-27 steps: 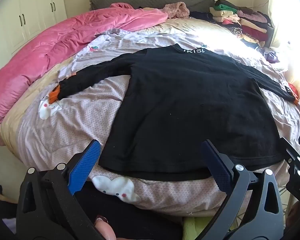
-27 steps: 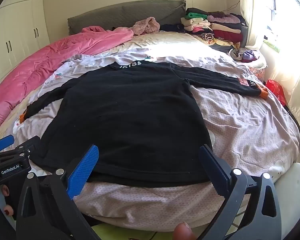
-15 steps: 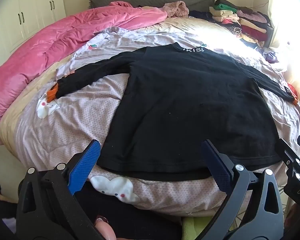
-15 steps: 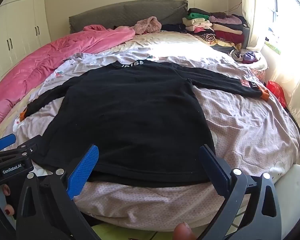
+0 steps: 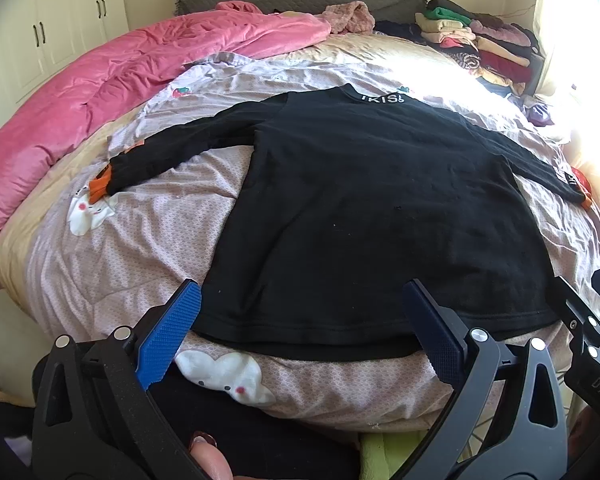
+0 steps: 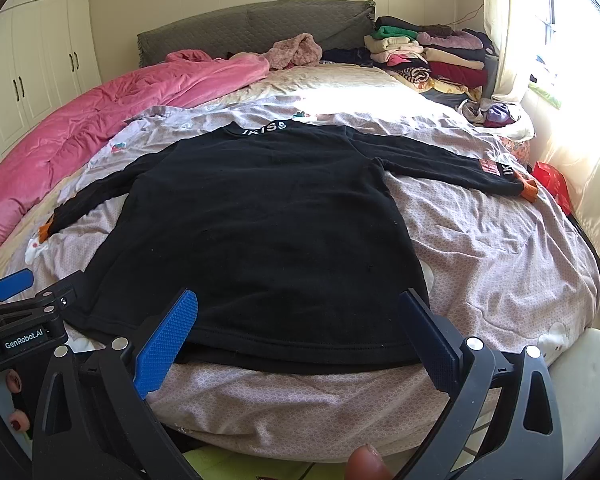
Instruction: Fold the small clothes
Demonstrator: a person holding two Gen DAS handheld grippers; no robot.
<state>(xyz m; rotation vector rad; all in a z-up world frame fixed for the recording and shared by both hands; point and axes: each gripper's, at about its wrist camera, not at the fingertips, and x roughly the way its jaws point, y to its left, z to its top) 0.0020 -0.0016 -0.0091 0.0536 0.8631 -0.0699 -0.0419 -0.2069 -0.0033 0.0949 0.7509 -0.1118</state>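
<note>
A black long-sleeved shirt with orange cuffs lies flat on the bed, back up, both sleeves spread, hem nearest me. It also shows in the right wrist view. My left gripper is open and empty, hovering just above the hem's left part. My right gripper is open and empty over the hem's right part. Each gripper shows at the edge of the other's view.
The lilac bedsheet covers the bed. A pink duvet lies along the left. Stacked folded clothes sit at the back right by the curtain. White wardrobes stand at left.
Both grippers have drifted slightly, the left view shifting a little left and forward. Both stay open; the shirt has not moved.
</note>
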